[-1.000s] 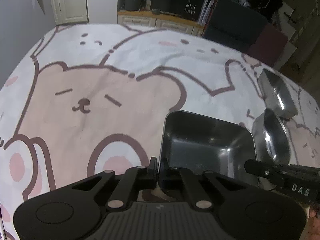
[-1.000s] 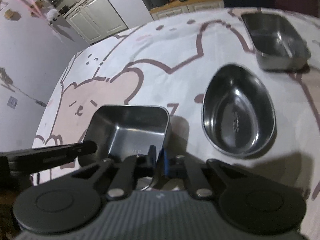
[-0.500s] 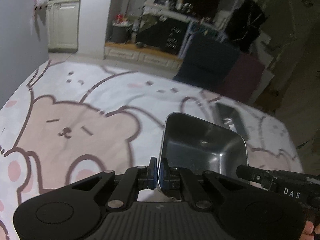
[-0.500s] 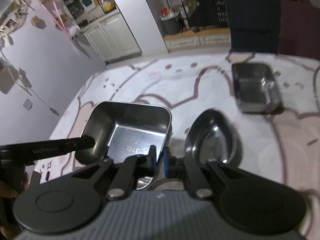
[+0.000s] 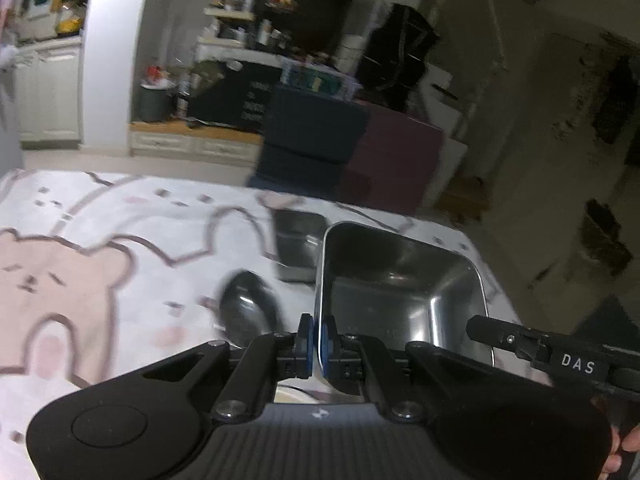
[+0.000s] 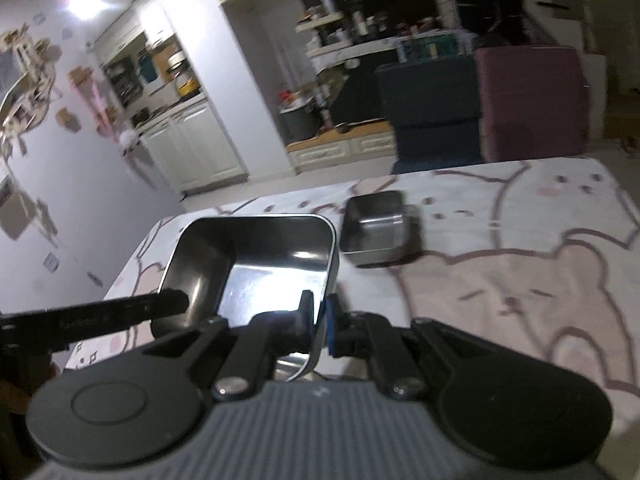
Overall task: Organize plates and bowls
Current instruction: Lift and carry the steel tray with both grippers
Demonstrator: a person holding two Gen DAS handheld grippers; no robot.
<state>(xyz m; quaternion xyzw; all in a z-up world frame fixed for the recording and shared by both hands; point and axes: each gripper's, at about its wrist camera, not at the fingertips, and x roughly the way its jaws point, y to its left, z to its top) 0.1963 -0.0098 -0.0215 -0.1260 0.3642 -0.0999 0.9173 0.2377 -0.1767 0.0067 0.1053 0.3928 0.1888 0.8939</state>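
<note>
A square steel tray (image 5: 400, 292) (image 6: 256, 268) hangs in the air above the table, held from both sides. My left gripper (image 5: 318, 340) is shut on its left rim, and my right gripper (image 6: 320, 320) is shut on its right rim. An oval steel bowl (image 5: 250, 308) lies on the bear-print tablecloth (image 5: 100, 264) below and to the left of the tray. A smaller rectangular steel tray (image 5: 298, 236) (image 6: 374, 224) rests farther back on the tablecloth (image 6: 520, 280). The right gripper's finger (image 5: 520, 340) reaches in from the right in the left wrist view.
Beyond the table's far edge stand a dark blue chair (image 5: 312, 140) and a maroon one (image 5: 396, 160). White cabinets (image 6: 192, 144) and cluttered shelves (image 6: 344, 32) line the back wall. The table's right edge (image 5: 492, 276) drops to the floor close by the held tray.
Both grippers have lifted the square tray off the tablecloth and carried it up and toward the far right. The oval bowl and small tray now sit lower and farther left in view.
</note>
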